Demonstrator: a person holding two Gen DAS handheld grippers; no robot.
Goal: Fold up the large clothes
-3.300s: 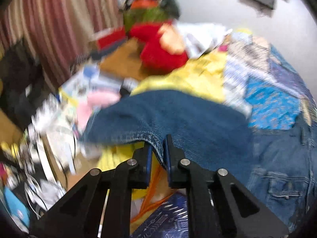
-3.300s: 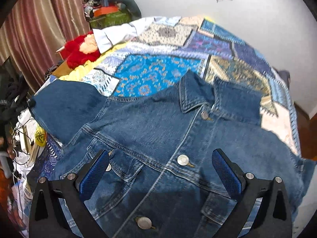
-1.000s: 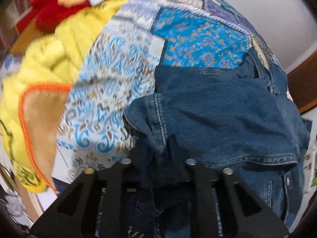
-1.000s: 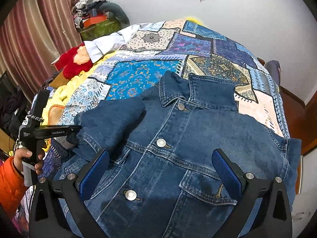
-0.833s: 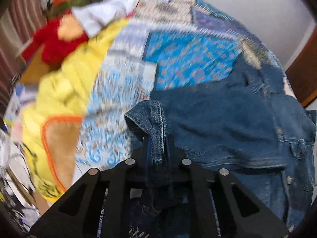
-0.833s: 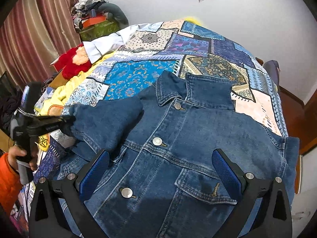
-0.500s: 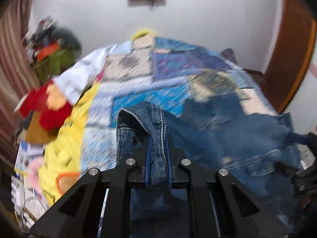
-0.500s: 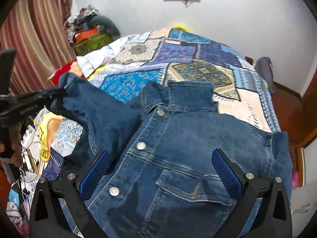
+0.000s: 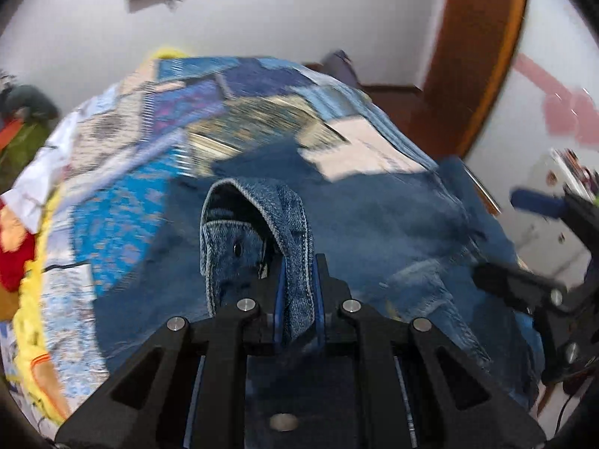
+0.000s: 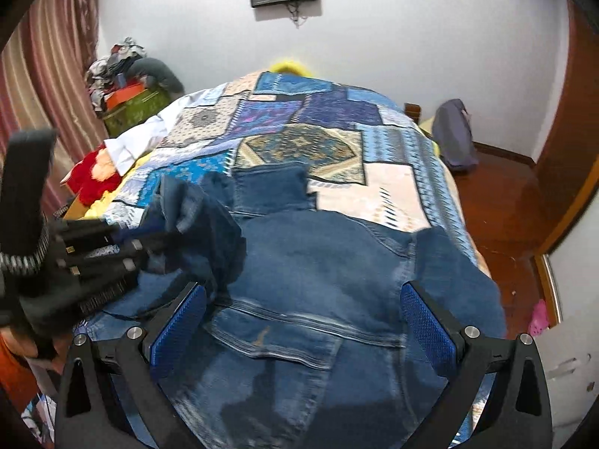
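A blue denim jacket (image 10: 318, 262) lies spread on the patchwork quilt (image 10: 299, 142). My left gripper (image 9: 299, 273) is shut on the jacket's sleeve cuff (image 9: 258, 217), which loops up over the jaws. The sleeve is lifted above the jacket's left side, and the rest of that view is blurred. From the right wrist view the left gripper (image 10: 149, 247) shows at the left with the bunched sleeve (image 10: 202, 224) hanging from it. My right gripper (image 10: 301, 321) hovers open over the jacket's chest pocket (image 10: 269, 340), with nothing between its blue pads (image 10: 176, 321). It also appears at the right edge of the left wrist view as the right gripper (image 9: 520, 241).
A red plush toy (image 10: 90, 176) and white cloth (image 10: 142, 138) lie at the bed's left edge. Behind them stand a green crate (image 10: 131, 108) piled with clothes and a striped curtain (image 10: 45, 75). A grey bag (image 10: 455, 138) sits on the wooden floor at the right.
The left gripper has lifted the sleeve off the bed's left side and carried it up and right, over the jacket. The right gripper has shifted along the jacket, still open.
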